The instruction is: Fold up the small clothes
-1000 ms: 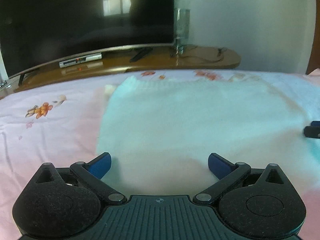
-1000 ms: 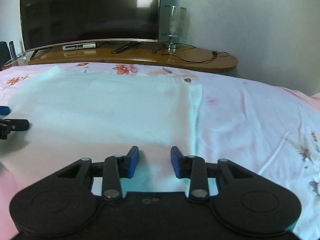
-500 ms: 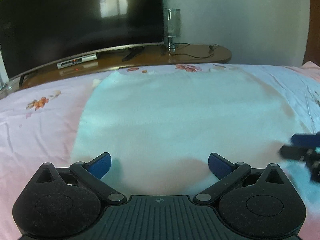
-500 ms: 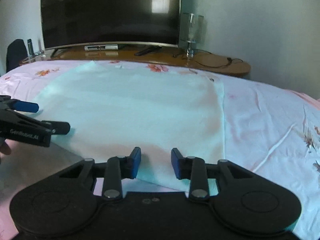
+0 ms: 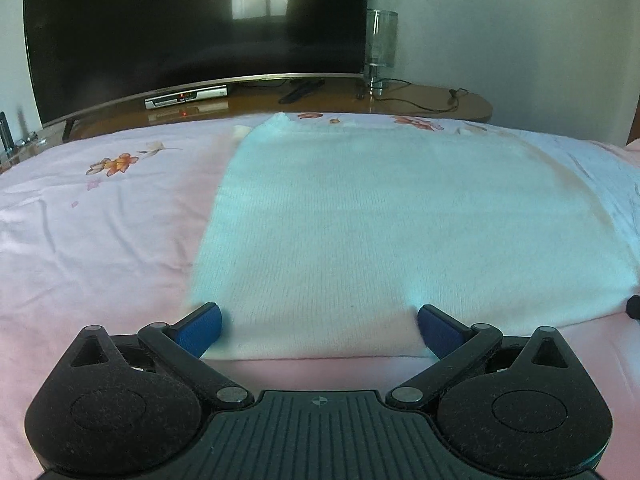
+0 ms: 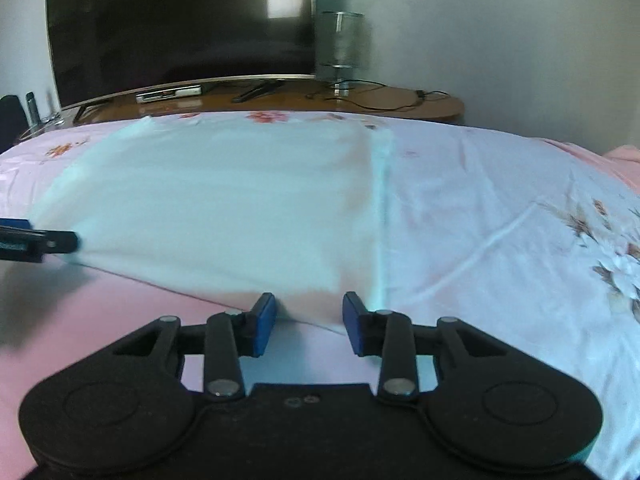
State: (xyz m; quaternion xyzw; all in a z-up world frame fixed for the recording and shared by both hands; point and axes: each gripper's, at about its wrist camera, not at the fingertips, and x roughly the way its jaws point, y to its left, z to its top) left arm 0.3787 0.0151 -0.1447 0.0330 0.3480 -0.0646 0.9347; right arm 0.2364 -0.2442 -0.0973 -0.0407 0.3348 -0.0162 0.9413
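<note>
Left gripper (image 5: 319,330): jaws spread wide, holding nothing, blue pads straddling the near hem of the pale knitted garment (image 5: 400,232), which lies flat directly ahead of it on the pink floral bedsheet (image 5: 92,248). Right gripper (image 6: 309,322): jaws parted more narrowly, empty, poised at the garment's near edge close to its right-hand corner. The left gripper's tip shows at the far left of the right wrist view. Beyond the bed: television (image 5: 192,28) on a wooden stand (image 5: 420,100).

A dark television (image 5: 192,36) stands on a wooden cabinet (image 5: 400,100) against a pale wall (image 5: 520,32).
</note>
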